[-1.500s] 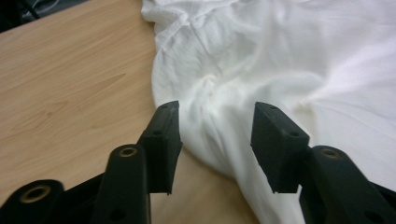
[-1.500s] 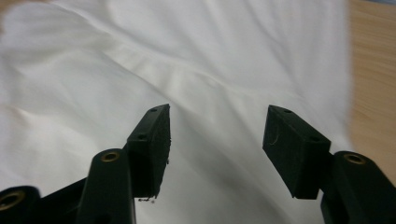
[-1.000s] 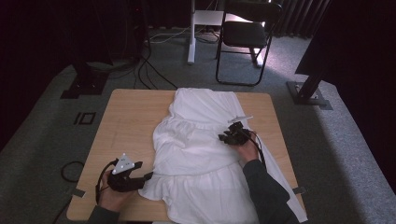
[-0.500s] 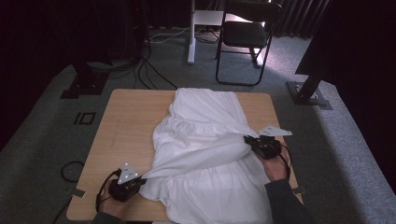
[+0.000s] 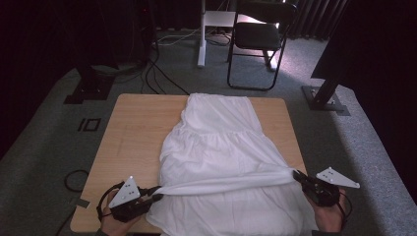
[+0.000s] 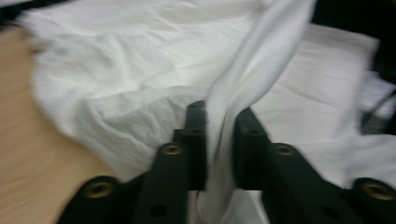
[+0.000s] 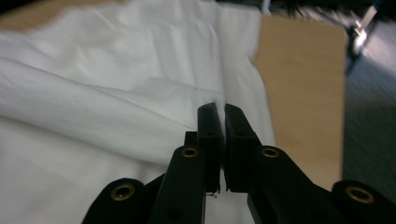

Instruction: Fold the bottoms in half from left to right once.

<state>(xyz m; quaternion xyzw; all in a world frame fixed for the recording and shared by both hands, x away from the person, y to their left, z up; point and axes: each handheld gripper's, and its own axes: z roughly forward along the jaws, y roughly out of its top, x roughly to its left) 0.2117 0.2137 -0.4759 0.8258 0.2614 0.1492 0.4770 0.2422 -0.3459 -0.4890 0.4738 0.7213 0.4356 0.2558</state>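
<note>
High view: white garment (image 5: 221,162) lies spread over the wooden table (image 5: 133,128), centre to lower edge of frame. A band of its cloth is pulled taut across the lower third, between my left gripper (image 5: 156,197) at lower left and my right gripper (image 5: 299,177) at lower right.

Left gripper view: the cloth band runs up between my jaws at centre frame. They have just been opening a little; gaps show at the pads, so I judge the hold loose, cloth merely between them.

Right gripper view: jaws nearly closed, pinching a thin fold at frame centre.

Handling judgement: light, limp, thin fabric; it bunches and may slip from smooth pads. Best taken at a seam or hem edge, several layers gathered.
</note>
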